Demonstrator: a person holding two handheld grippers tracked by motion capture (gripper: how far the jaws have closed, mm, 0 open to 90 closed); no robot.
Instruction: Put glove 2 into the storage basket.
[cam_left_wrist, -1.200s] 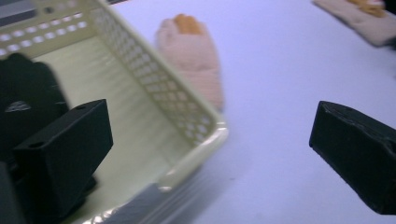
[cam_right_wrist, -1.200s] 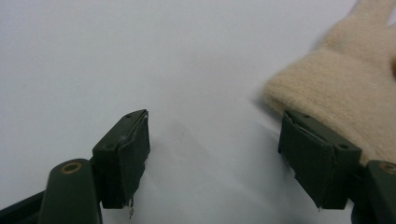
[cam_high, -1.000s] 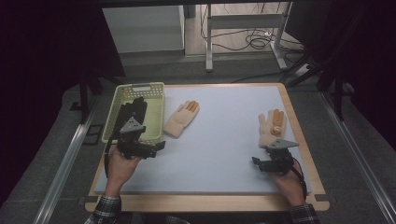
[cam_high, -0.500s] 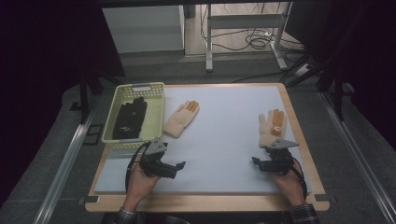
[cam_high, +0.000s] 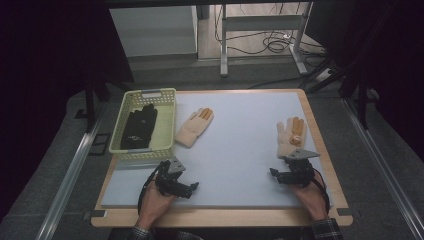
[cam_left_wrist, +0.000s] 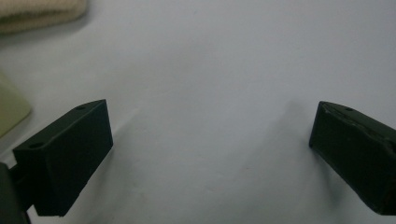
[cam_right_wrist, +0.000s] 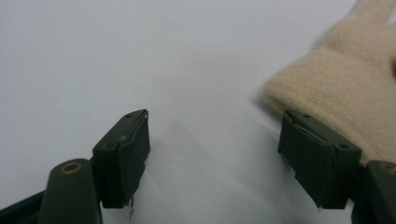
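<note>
A pale green basket (cam_high: 167, 120) stands at the table's left with black gloves (cam_high: 139, 127) lying in it. One beige glove (cam_high: 194, 127) lies just right of the basket; its cuff (cam_left_wrist: 42, 11) shows at the top left of the left gripper view. A second beige glove (cam_high: 289, 137) lies at the right. My left gripper (cam_high: 191, 186) rests low near the front edge, open, with bare mat between its jaws (cam_left_wrist: 210, 126). My right gripper (cam_high: 274, 174) sits just in front of the second glove (cam_right_wrist: 345, 70), open (cam_right_wrist: 215, 126), one jaw beside the cuff.
A white mat (cam_high: 240, 145) covers the wooden table (cam_high: 220, 218). A corner of the basket (cam_left_wrist: 11, 107) lies to the left of my left gripper. Dark floor, metal rails and a desk frame with cables surround the table.
My left gripper has drawn back from the basket's front to the near edge of the mat, leaving the black gloves in the basket. The right gripper has stayed put.
</note>
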